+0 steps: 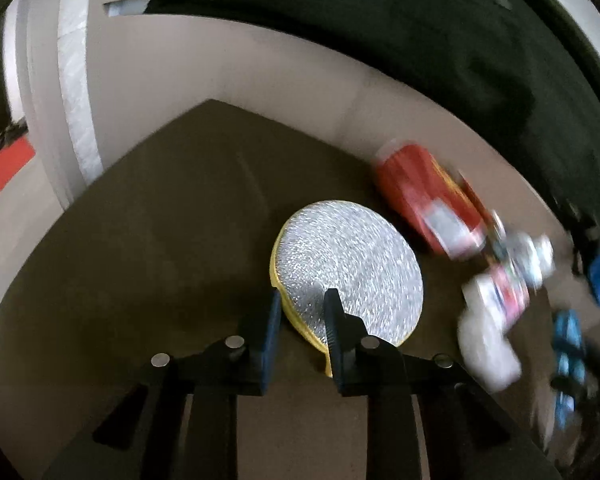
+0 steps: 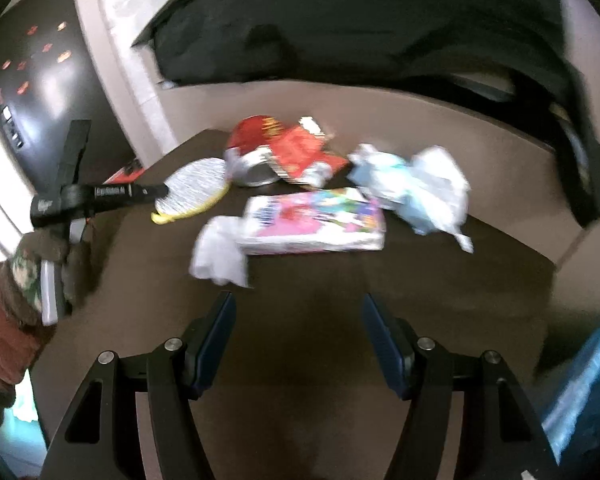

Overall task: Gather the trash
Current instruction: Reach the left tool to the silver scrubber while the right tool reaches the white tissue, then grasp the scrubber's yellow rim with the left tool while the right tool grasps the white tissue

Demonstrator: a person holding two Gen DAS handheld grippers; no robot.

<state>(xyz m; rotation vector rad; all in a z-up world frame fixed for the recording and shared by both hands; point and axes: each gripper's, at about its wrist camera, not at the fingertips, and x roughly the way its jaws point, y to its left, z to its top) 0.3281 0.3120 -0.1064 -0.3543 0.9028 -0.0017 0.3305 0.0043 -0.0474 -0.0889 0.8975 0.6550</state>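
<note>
Dim room, both wrist views smeared by motion blur

Left gripper (image 1: 302, 312): jaws narrow, straddling the near rim of a round silver-foil lid (image 1: 352, 268) with a yellow edge. One finger sits outside the yellow edge, the other over the foil face. The rim lies between the pads; a sliver of gap shows on the outer side, so firm clamping cannot be confirmed. The lid looks tilted, its near edge raised off the brown worktop (image 1: 140, 240). In the right wrist view the same gripper (image 2: 162, 194) reaches in from the left edge to the lid (image 2: 196, 188), carried by a hand in a dark patterned sleeve (image 2: 20, 276).

Right gripper (image 2: 298, 316): jaws wide apart, nothing between them, only bare worktop (image 2: 300, 360) below. It hangs short of the trash pile, not touching anything.

Trash, all on the worktop ahead of the right gripper:
- crumpled white tissue (image 2: 220, 256), nearest the right jaws, touching the left end of a flat pink-and-white printed packet (image 2: 312, 220)
- red wrapper with a silver lining (image 2: 284, 152) behind the packet, beside the foil lid
- pale blue and white crumpled plastic (image 2: 416, 192) to the right of the packet

Left wrist view shows the red wrapper (image 1: 428, 200) just right of the lid, with the packet (image 1: 500, 288) and tissue (image 1: 484, 344) further right, all blurred.

Blue plastic bag (image 2: 588, 392) at the lower right corner of the right wrist view. Dark fabric (image 2: 340, 20) lies across the background
</note>
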